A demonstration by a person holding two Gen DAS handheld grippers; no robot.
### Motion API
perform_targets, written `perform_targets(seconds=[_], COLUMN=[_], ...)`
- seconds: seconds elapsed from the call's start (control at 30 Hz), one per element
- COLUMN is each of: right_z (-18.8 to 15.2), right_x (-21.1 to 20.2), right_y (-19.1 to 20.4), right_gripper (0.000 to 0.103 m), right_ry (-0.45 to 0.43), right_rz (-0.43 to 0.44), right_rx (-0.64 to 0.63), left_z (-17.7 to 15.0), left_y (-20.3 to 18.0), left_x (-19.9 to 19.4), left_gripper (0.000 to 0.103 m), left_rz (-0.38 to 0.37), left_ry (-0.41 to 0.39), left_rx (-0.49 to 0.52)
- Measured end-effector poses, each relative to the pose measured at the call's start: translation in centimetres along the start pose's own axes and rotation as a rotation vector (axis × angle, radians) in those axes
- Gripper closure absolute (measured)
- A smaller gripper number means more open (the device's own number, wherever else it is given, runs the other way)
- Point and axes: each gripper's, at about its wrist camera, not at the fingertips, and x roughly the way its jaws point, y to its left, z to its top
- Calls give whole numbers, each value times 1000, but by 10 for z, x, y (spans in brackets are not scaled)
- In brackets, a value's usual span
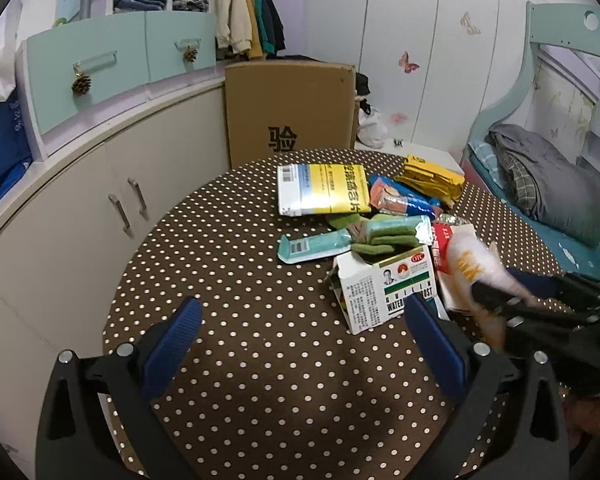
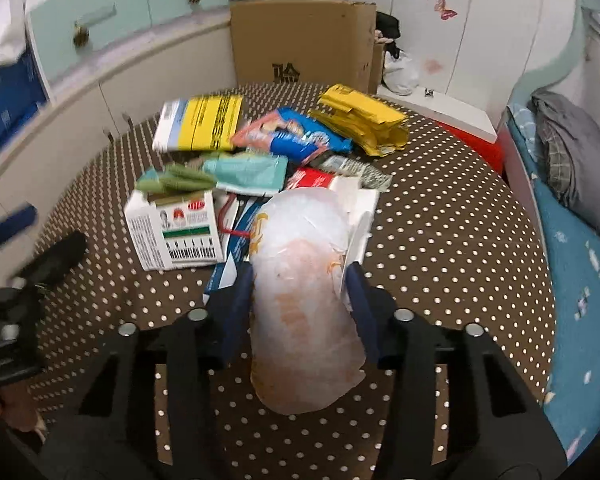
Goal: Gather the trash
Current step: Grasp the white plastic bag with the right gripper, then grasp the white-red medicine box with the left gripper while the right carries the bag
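A pile of trash lies on the brown polka-dot round table (image 1: 240, 280): a white medicine box (image 1: 384, 288), a yellow and white pack (image 1: 324, 190), a teal wrapper (image 1: 316, 245), a blue snack bag (image 1: 404, 200) and yellow packets (image 1: 432, 178). My right gripper (image 2: 300, 280) is shut on a white and orange plastic bag (image 2: 304, 292), held above the table; it also shows in the left wrist view (image 1: 476, 268). My left gripper (image 1: 304, 320) is open and empty, just left of the medicine box (image 2: 176, 232).
A cardboard box (image 1: 292, 108) stands behind the table. White cupboards (image 1: 80, 220) with teal drawers (image 1: 100, 68) run along the left. A bed (image 1: 548, 196) with grey bedding is on the right.
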Motion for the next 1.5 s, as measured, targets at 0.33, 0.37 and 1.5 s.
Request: perform_targets(seconds=[0.33,0.37,1.5], right_z=[-3,-4,-18], right_x=[-32,-32,-78], right_y=[-53,-56,-148], right_gripper=[71,71,67], right_ry=[-23,-15,-113], right_rz=[103,119,118], right_rx=[169,179,363], left_z=[7,9,33], left_y=[-25,-28,-146], left_x=[35,37,39], left_gripper=[4,4,4], left_rz=[-36,-35,-211], left_ry=[97,104,140], left_rx=[39,41,202])
